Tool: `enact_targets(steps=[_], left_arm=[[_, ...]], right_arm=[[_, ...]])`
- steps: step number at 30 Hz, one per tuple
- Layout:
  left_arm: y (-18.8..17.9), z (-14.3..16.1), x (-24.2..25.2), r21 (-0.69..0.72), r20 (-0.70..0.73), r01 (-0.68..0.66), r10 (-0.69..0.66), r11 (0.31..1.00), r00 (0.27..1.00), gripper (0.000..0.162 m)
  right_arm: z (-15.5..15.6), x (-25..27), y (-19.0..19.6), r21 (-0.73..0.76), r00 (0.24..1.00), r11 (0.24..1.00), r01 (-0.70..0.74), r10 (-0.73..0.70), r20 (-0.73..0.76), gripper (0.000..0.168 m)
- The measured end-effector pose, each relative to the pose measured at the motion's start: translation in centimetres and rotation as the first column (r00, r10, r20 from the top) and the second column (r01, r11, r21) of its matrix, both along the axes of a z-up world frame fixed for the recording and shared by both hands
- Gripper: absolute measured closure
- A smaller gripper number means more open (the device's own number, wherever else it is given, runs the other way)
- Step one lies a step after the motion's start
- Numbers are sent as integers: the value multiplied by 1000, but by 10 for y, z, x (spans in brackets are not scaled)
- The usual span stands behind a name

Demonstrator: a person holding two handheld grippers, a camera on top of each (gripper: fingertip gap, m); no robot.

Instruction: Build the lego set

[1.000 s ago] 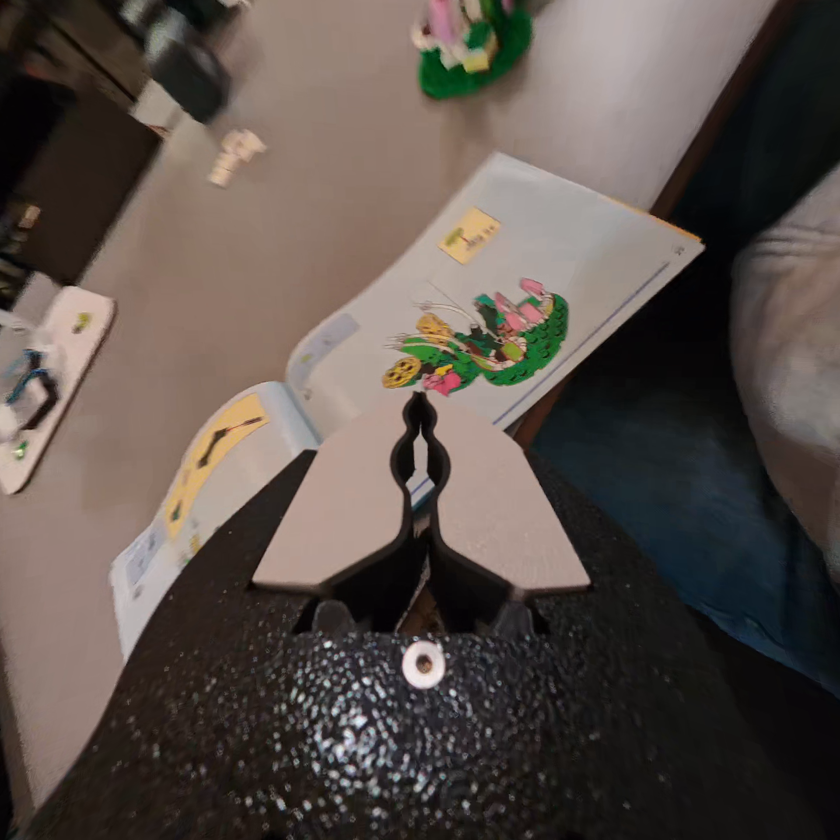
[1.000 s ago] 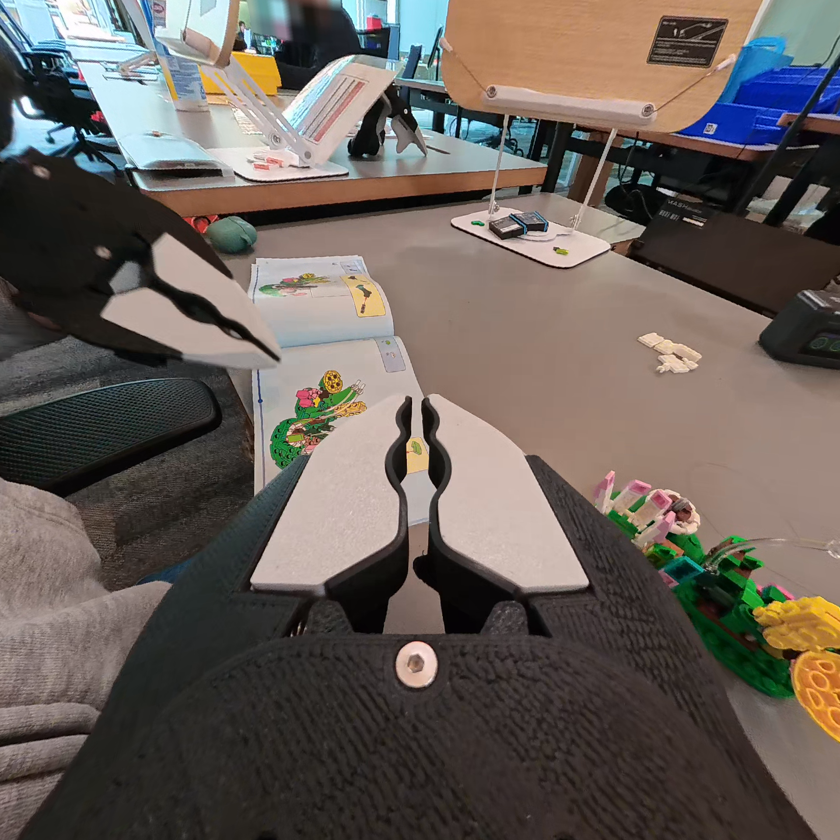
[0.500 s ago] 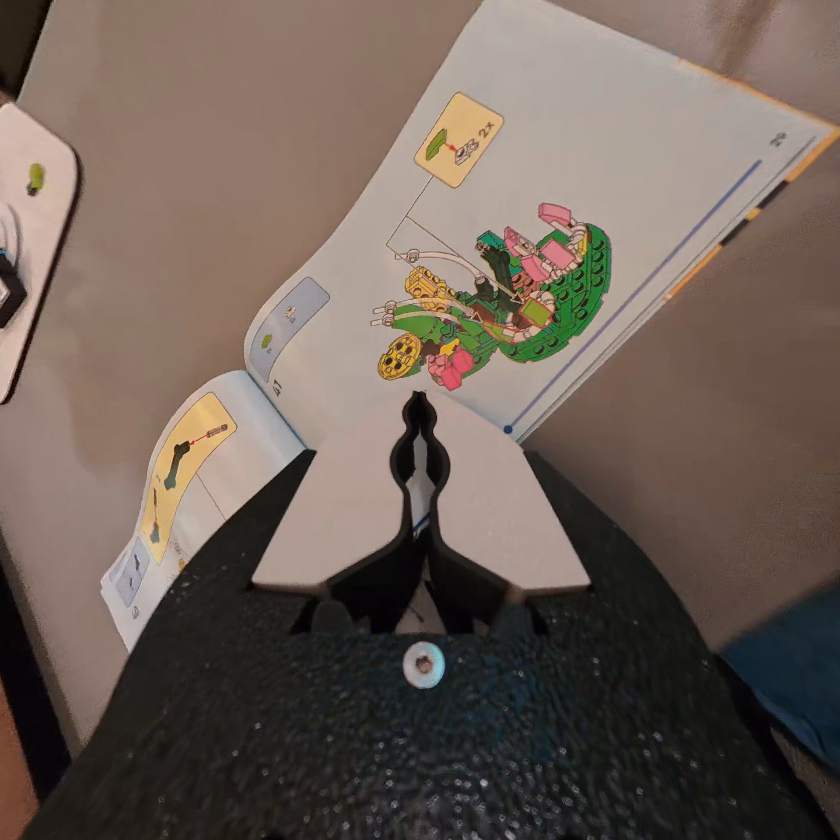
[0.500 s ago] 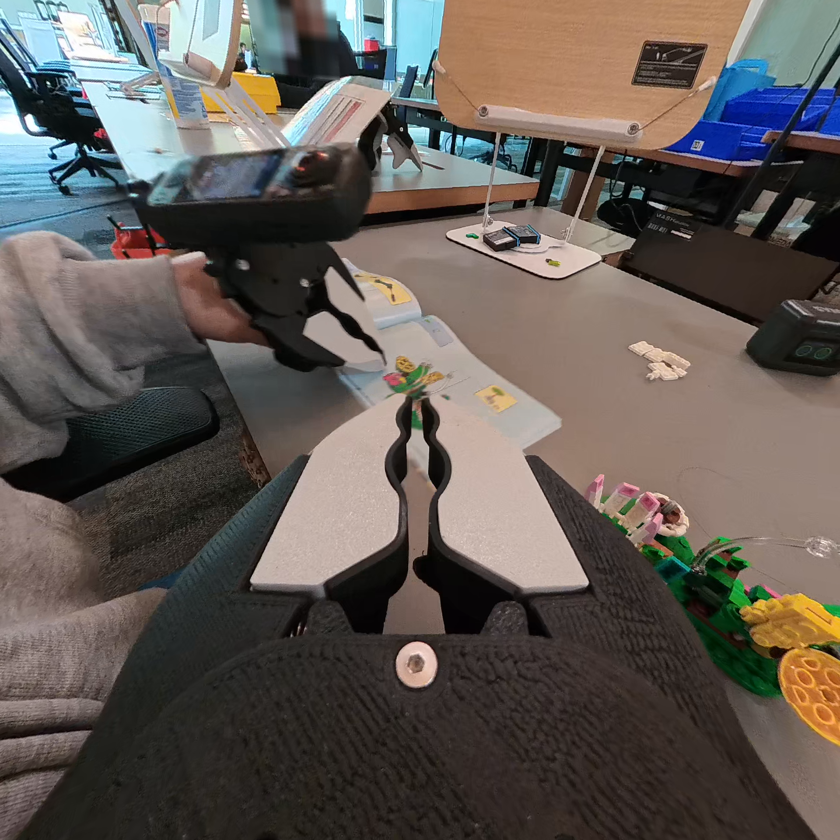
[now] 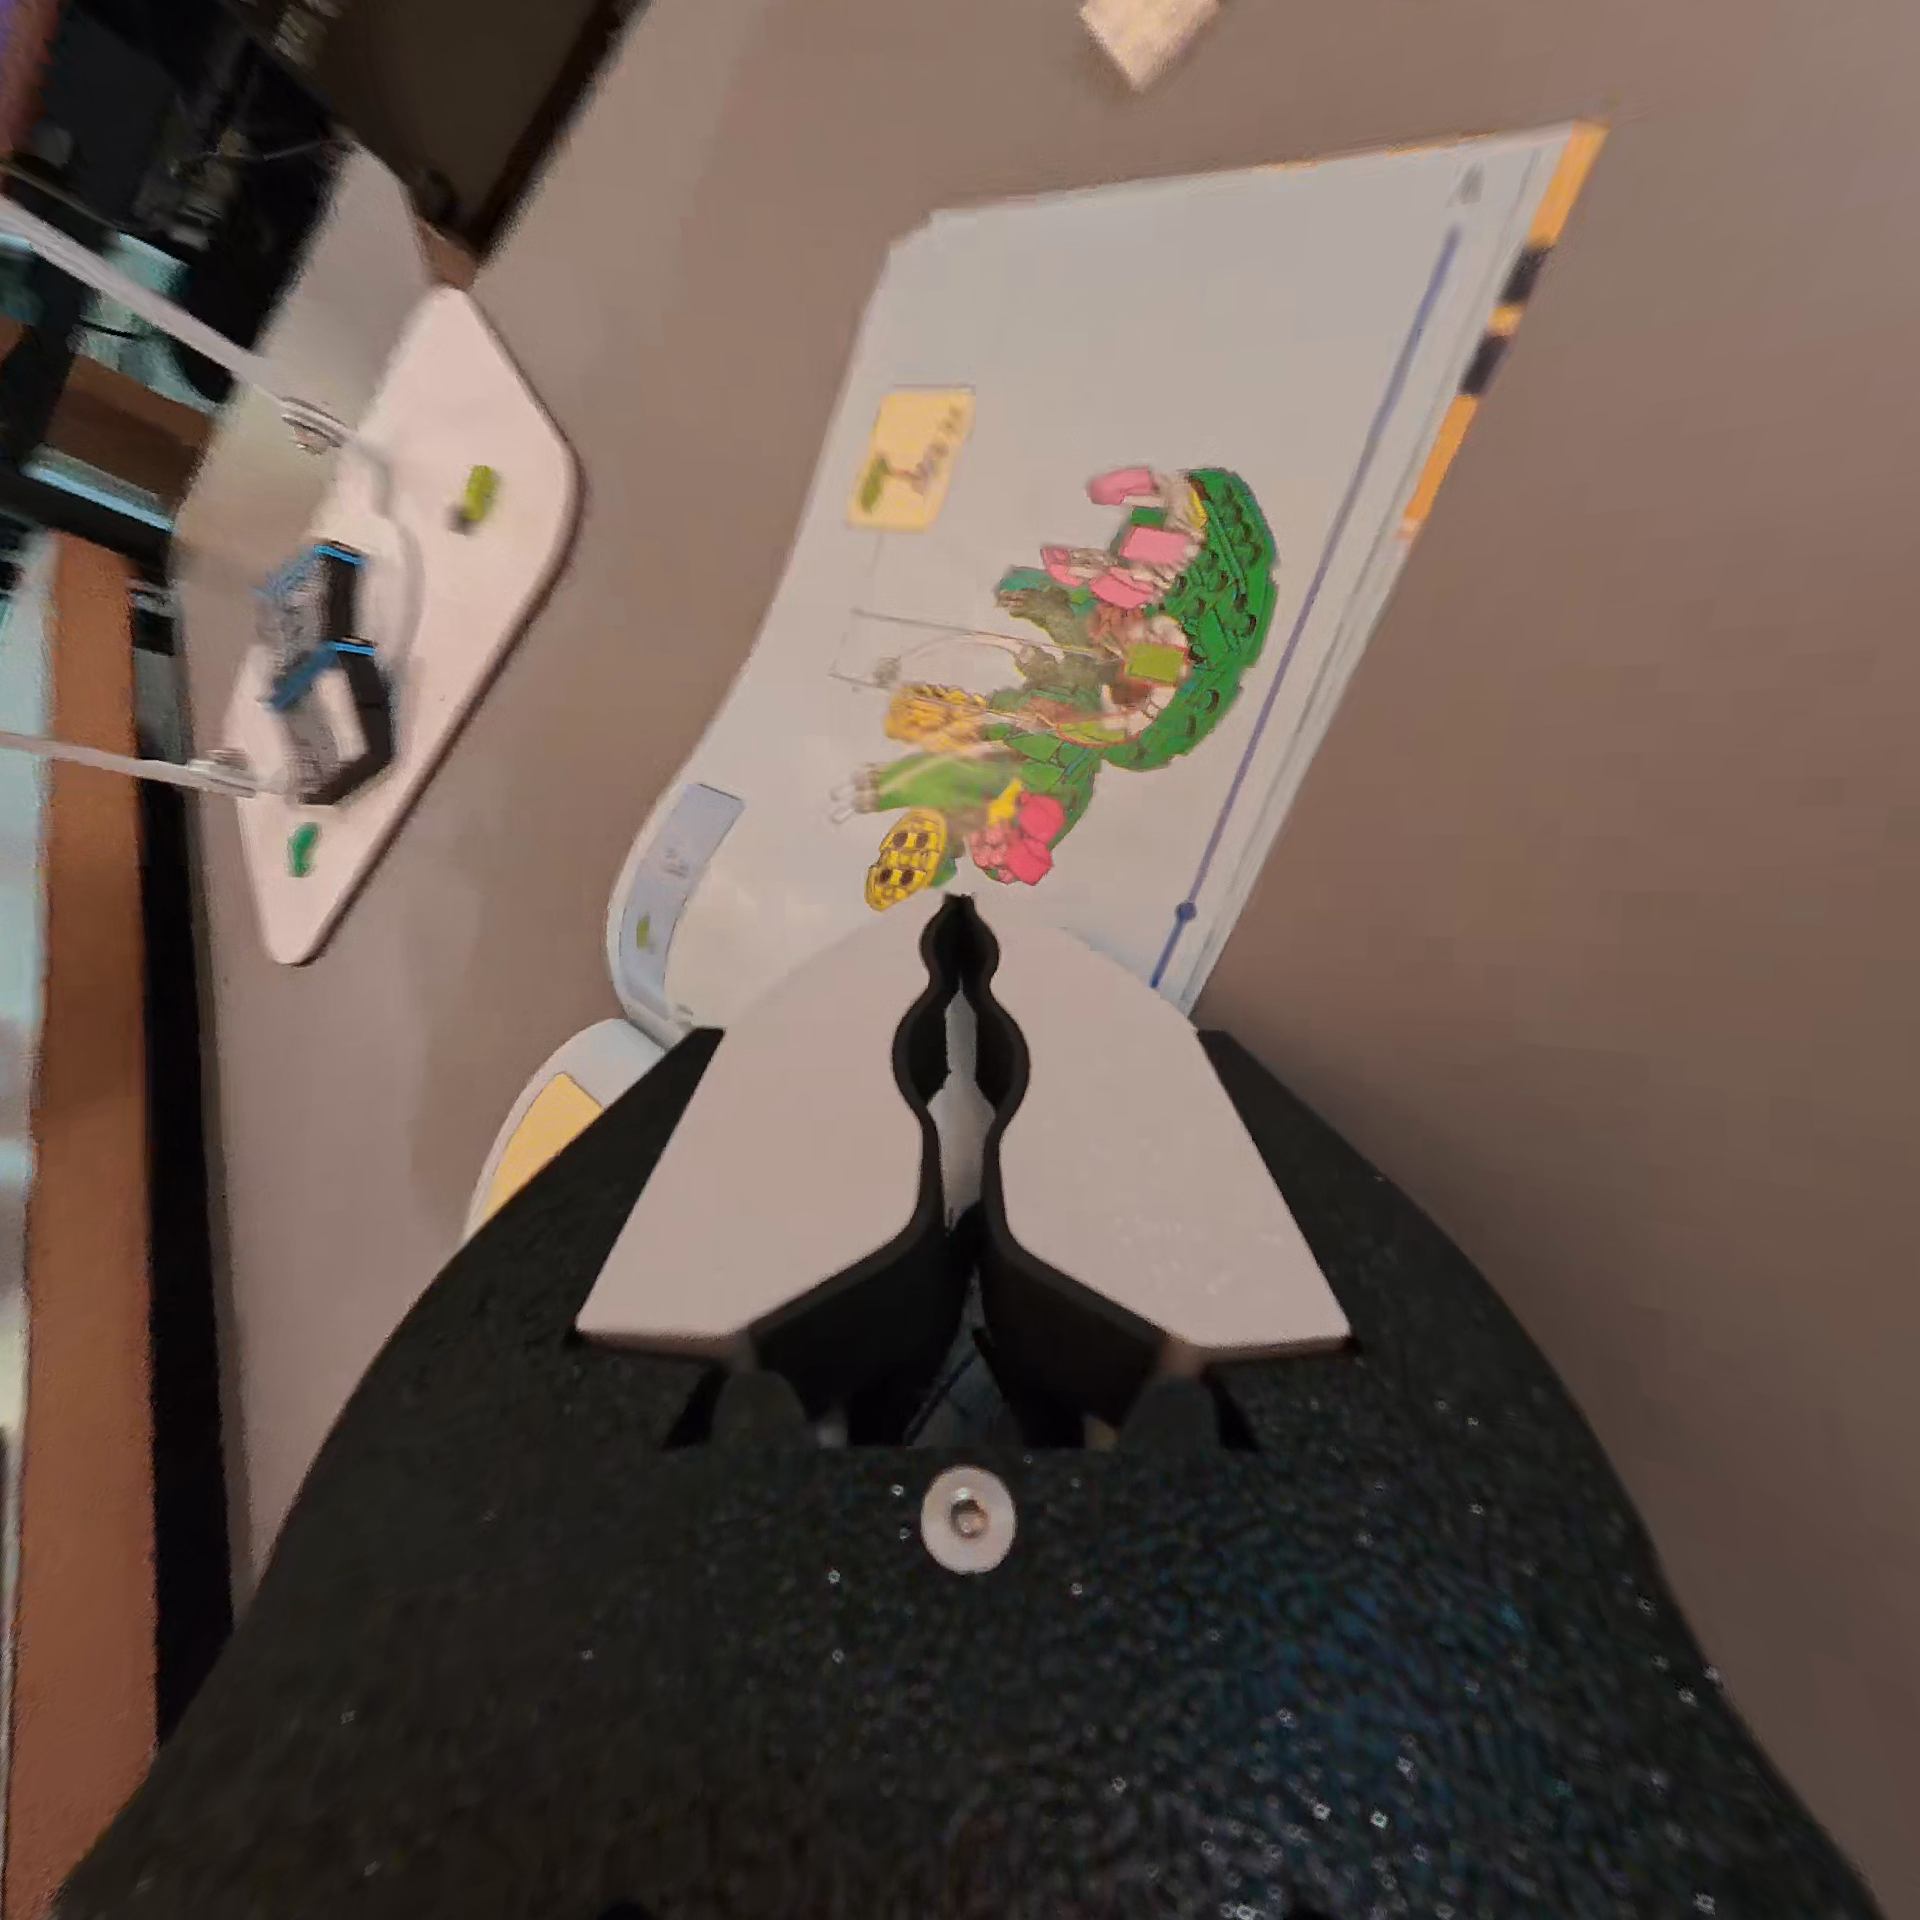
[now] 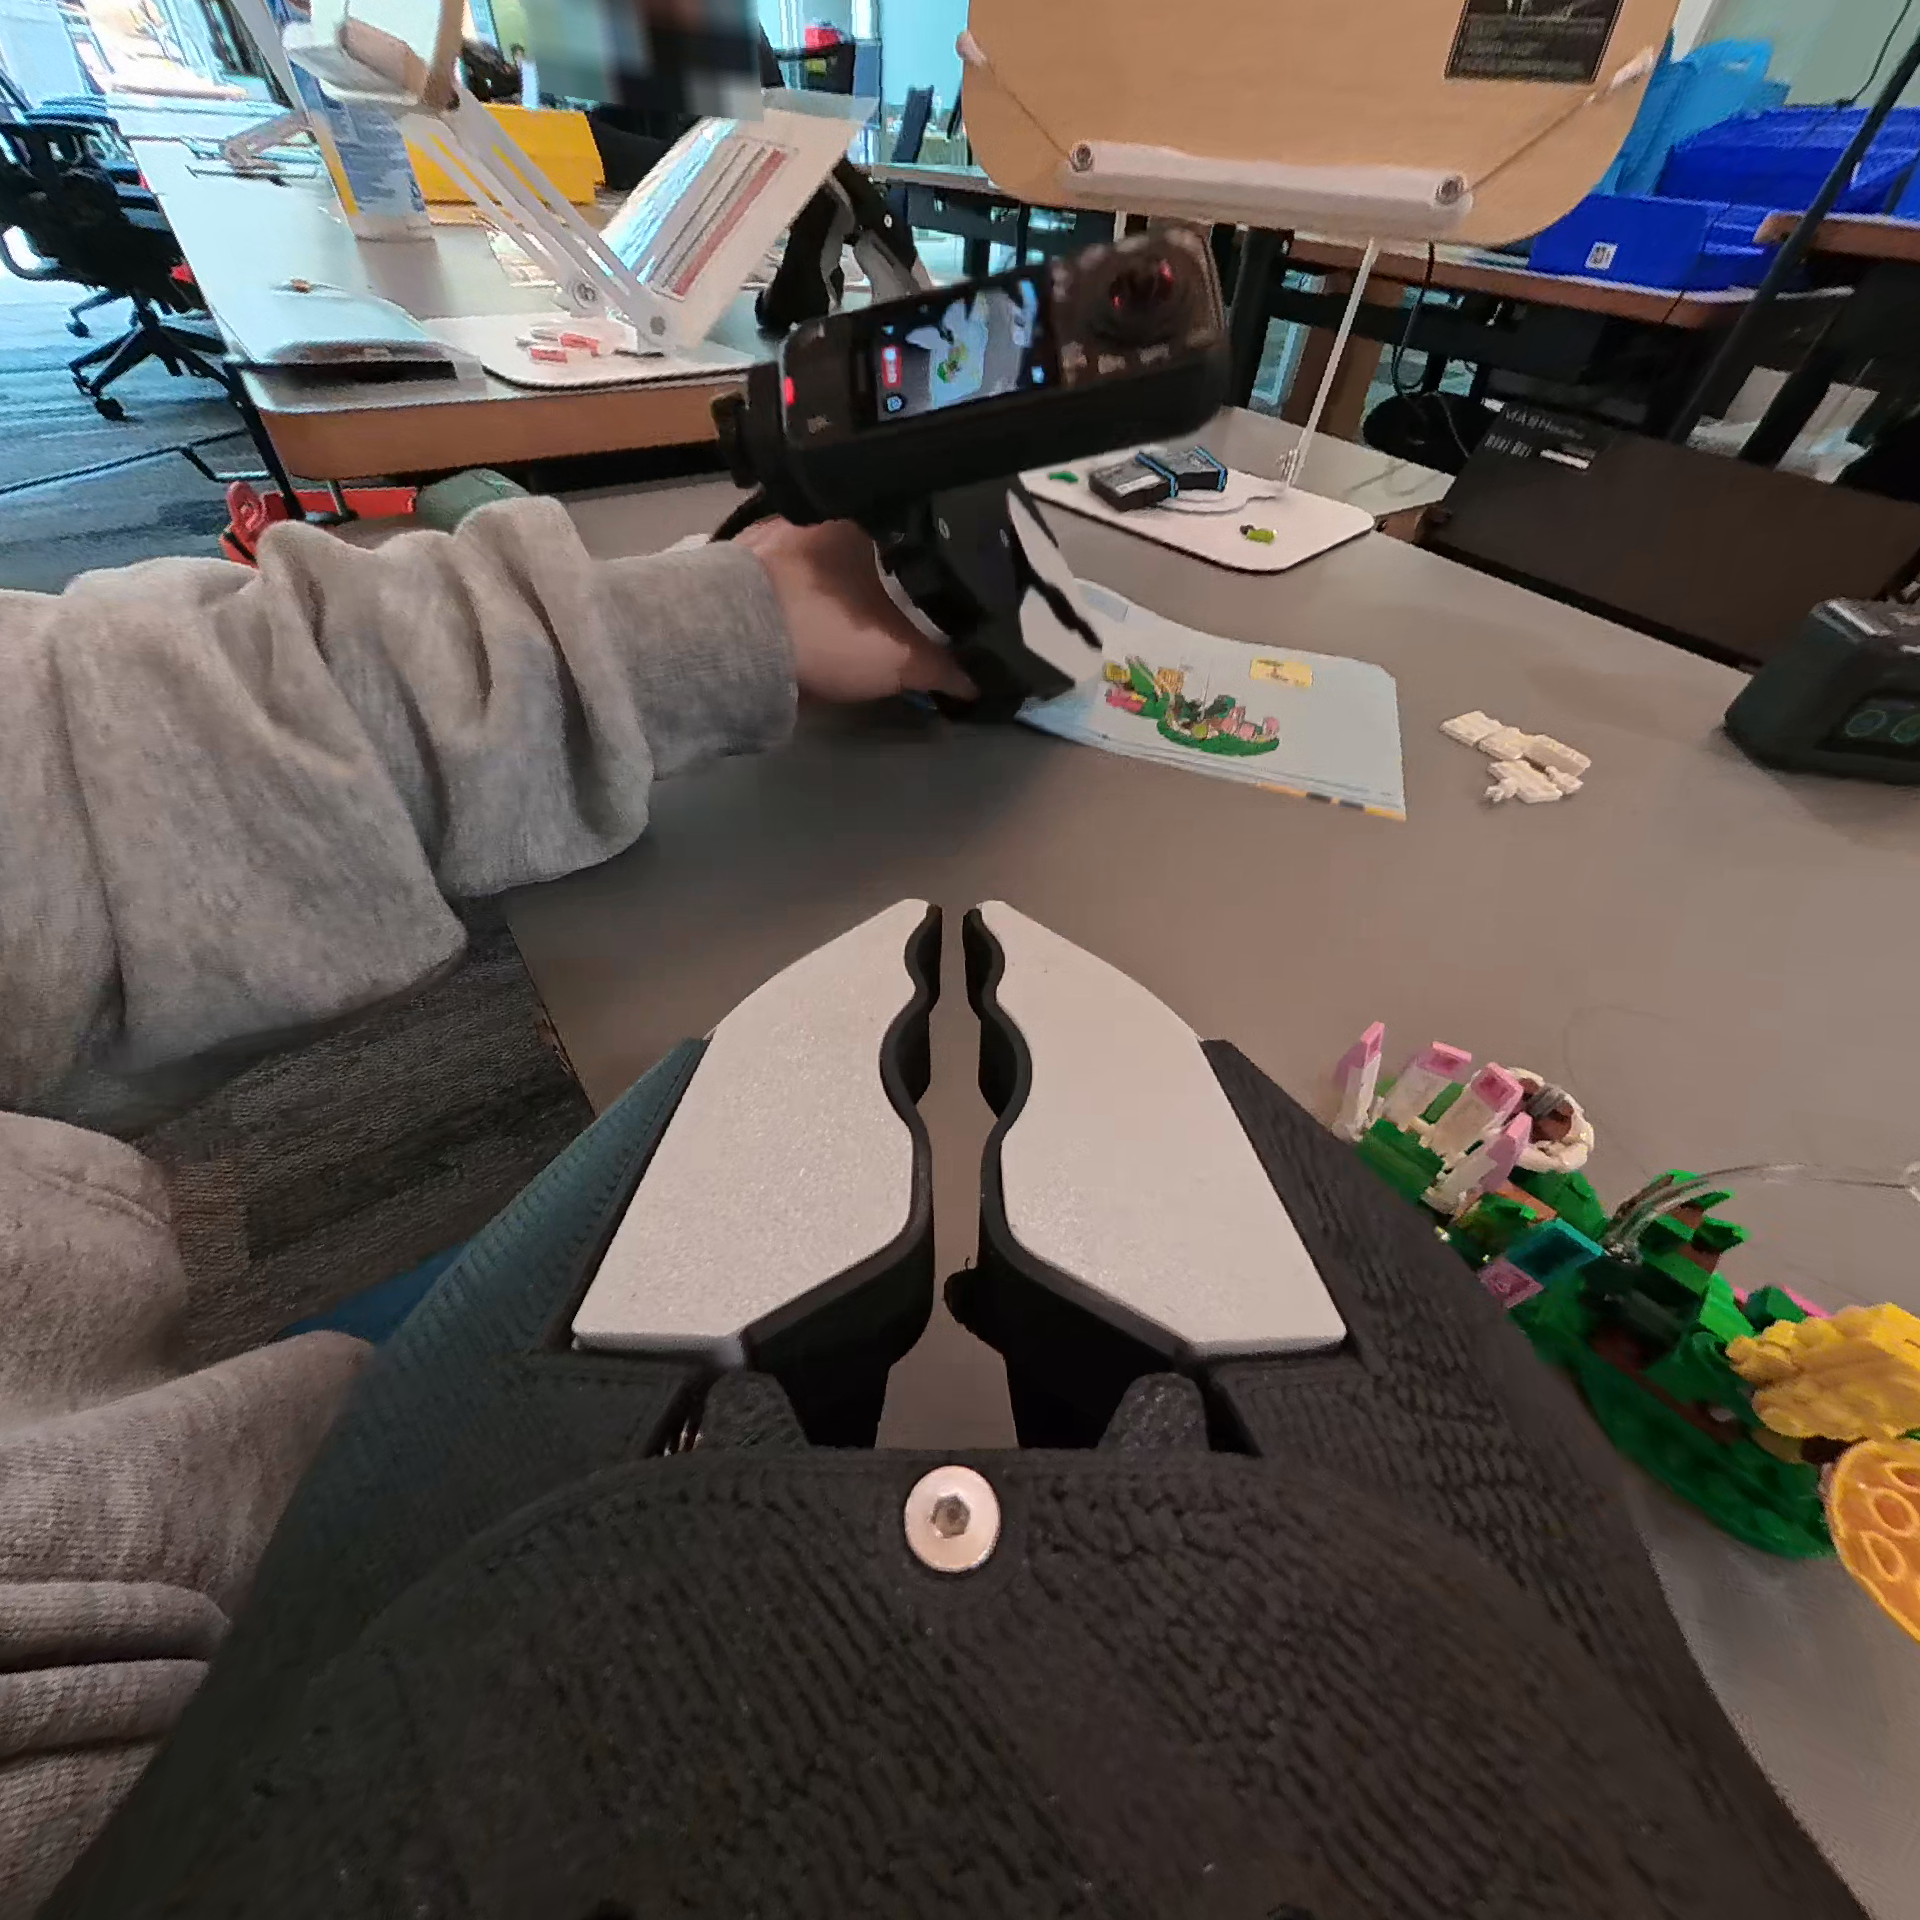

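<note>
The open instruction booklet (image 5: pixel 1091 416) lies on the grey table, its page showing the green flower model. My left gripper (image 5: pixel 956 906) is shut on the booklet's near edge, and the page curls up around the fingers. In the right wrist view the left gripper (image 6: pixel 1049 649) sits at the left end of the booklet (image 6: pixel 1320 717), held by a hand in a grey sleeve. My right gripper (image 6: pixel 951 914) is shut and empty, low over the table's near edge. The partly built green lego model (image 6: pixel 1621 1309) with pink and yellow flowers stands to its right.
A small cluster of white bricks (image 6: pixel 1517 753) lies just beyond the booklet. A white stand base (image 6: pixel 1216 509) with black-and-blue blocks and small green pieces sits farther back. A black device (image 6: pixel 1849 707) is at the right edge. The grey sleeve (image 6: pixel 364 727) crosses the table's left side.
The left gripper has carried the booklet from the table's near left edge in toward the middle and turned it. The right gripper has stayed shut and hardly moved.
</note>
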State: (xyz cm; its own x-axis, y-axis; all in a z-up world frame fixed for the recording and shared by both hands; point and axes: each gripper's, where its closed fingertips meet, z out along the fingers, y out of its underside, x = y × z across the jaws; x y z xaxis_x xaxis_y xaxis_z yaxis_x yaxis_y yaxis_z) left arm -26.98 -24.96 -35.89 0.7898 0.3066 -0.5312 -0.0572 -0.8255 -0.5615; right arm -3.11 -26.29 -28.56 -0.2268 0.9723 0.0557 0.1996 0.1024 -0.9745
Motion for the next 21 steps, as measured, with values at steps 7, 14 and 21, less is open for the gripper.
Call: enact_targets(steps=[7, 14, 21], left_arm=[[25, 79, 59, 537, -130, 225, -183, 813, 974, 162], [17, 79, 54, 624, -187, 241, -158, 743, 970, 162], [11, 84, 51, 663, -199, 243, -146, 708, 969, 162]], right_arm=[[8, -10, 8, 16, 992, 1000, 6, -4, -129, 163], [22, -49, -9, 51, 968, 999, -19, 31, -248, 162], [39, -83, -18, 190, 930, 981, 42, 31, -367, 164]])
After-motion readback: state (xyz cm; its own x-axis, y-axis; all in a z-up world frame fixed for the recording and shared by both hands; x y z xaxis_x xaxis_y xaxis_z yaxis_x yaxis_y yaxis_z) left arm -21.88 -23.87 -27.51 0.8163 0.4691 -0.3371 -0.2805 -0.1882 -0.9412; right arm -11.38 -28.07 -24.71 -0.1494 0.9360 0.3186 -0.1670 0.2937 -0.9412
